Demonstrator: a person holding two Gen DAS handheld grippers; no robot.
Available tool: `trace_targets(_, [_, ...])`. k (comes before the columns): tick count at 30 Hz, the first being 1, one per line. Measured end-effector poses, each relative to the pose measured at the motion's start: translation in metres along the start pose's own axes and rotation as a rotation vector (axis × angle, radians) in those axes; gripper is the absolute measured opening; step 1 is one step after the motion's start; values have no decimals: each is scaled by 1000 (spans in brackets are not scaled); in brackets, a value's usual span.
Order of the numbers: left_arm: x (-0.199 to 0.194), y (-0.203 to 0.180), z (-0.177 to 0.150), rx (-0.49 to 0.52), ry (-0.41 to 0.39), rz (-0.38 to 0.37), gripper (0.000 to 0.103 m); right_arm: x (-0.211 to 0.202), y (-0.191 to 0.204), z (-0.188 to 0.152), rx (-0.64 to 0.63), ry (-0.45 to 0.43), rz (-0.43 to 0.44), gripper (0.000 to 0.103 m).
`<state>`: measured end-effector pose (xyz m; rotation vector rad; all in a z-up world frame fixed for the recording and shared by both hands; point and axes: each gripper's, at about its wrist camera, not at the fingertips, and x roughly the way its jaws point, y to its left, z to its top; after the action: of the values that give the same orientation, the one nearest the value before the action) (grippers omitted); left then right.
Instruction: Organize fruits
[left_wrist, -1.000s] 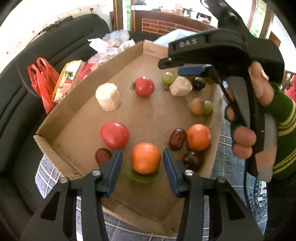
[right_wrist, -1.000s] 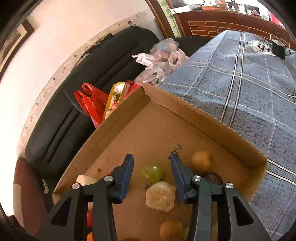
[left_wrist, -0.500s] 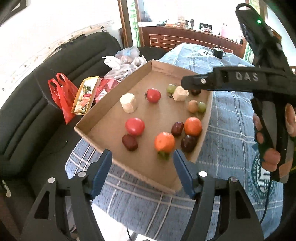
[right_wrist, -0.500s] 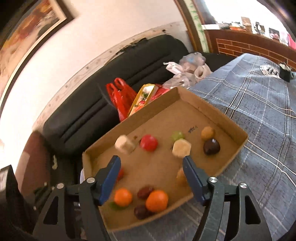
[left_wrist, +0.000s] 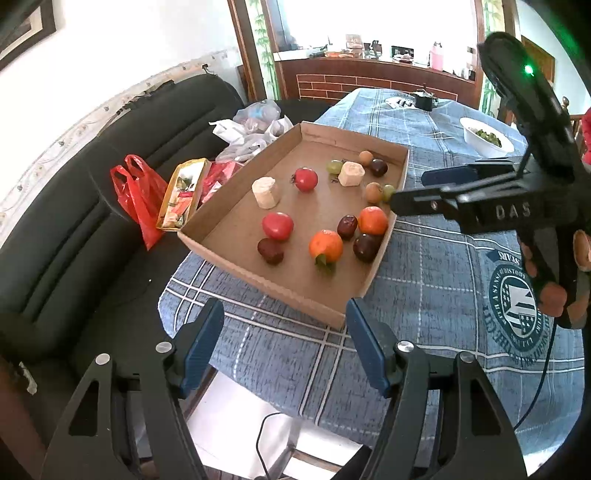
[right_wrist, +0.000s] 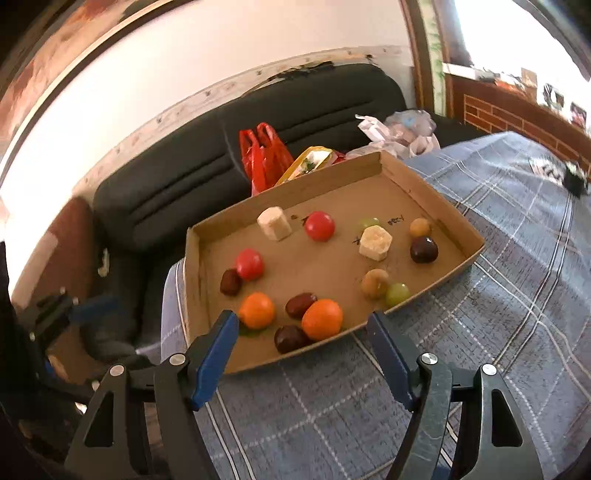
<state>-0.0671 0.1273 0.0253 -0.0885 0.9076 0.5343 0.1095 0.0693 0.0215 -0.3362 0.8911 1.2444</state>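
The fruits lie loose in a shallow cardboard tray (left_wrist: 384, 243) that sits on a blue plaid tablecloth (left_wrist: 436, 280), with one corner reaching the table edge next to a black sofa (left_wrist: 74, 206). At the near end, two oranges (left_wrist: 325, 245) flank a brown date (left_wrist: 347, 226), with a dark plum (left_wrist: 366, 246) just beside them; a red tomato (left_wrist: 277, 226) touches another dark date (left_wrist: 270, 251). Farther back are a second tomato (left_wrist: 306, 179), two pale cut chunks (left_wrist: 265, 192), a green grape (left_wrist: 334, 166), a tan fruit touching another grape (left_wrist: 388, 192), and at the far end a small tan fruit next to a dark plum (left_wrist: 378, 167). The left gripper (left_wrist: 284, 345) hangs over the cloth short of the tray, jaws wide apart and empty. The right gripper (right_wrist: 299, 349) also stands wide and empty, its tips framing the tray's near rim; both have just been opening. A hand (left_wrist: 554, 273) holds the right gripper's handle in the left view. Red bags (left_wrist: 138, 192) and a snack packet (left_wrist: 181, 194) lie on the sofa, and a white bowl (left_wrist: 484, 138) sits farther along the table.
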Motion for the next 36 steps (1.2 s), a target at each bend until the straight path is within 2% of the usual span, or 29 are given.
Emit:
trace_targets(18, [-27,13,-14,-18,-49,12,68,-18,40,-22,-183,15,-76,74])
trace_targets(29, [-29,21,-16,-58,-48,-35,68,-16,51,-27,-267,36,-113,74])
trace_targets(36, [-38,29,-15,-104,-117,-8,68,-7,54,-25,-289,51,-116,74])
